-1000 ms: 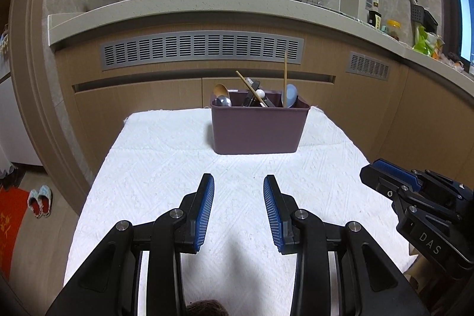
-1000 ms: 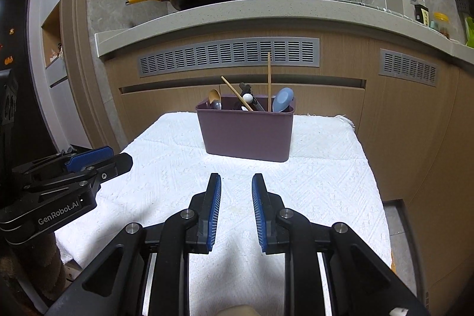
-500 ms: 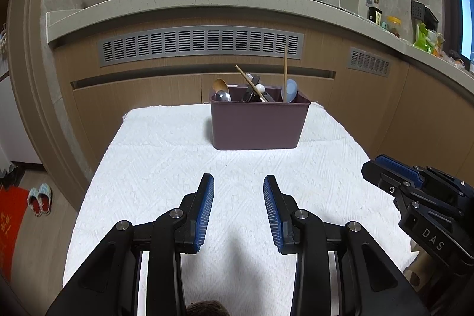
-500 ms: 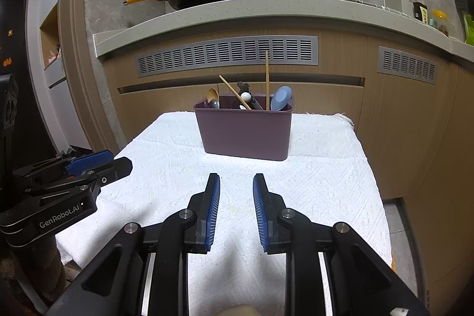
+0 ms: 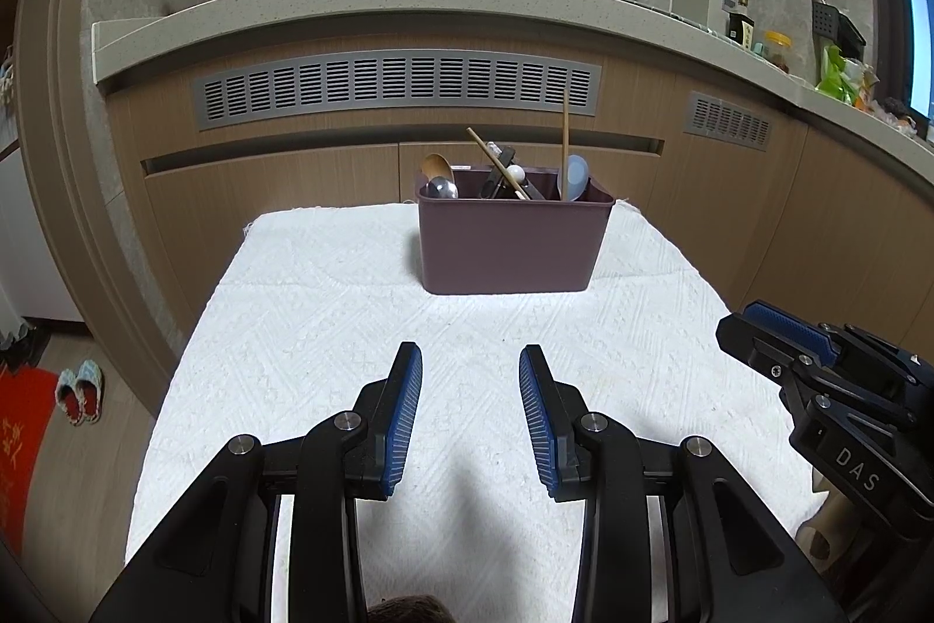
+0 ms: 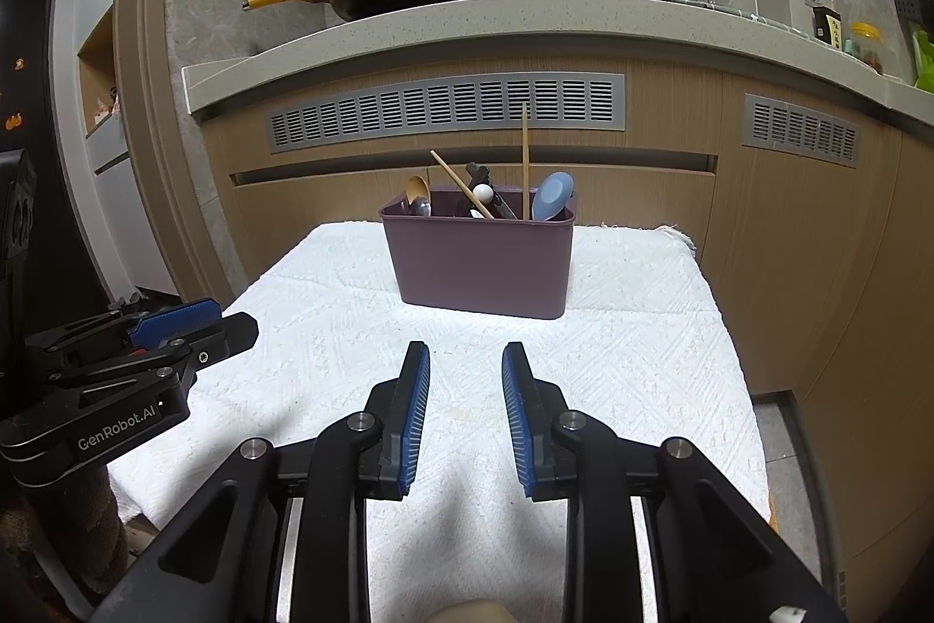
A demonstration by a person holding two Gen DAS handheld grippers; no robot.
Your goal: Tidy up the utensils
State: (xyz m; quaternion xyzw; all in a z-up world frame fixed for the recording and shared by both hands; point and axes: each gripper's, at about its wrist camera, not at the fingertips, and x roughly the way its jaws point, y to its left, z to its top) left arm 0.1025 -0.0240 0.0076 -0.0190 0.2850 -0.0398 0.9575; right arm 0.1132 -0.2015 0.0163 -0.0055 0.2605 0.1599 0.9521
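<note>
Both grippers empty, jaws apart: left gripper (image 5: 470, 366), right gripper (image 6: 466, 360), above white cloth (image 5: 327, 307). Utensils (image 5: 502, 173) stand in purple bin (image 5: 511, 243) at far end.

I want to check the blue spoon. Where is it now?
In both wrist views the blue spoon stands at the right end of the purple bin, just right of the upright chopstick.
</note>
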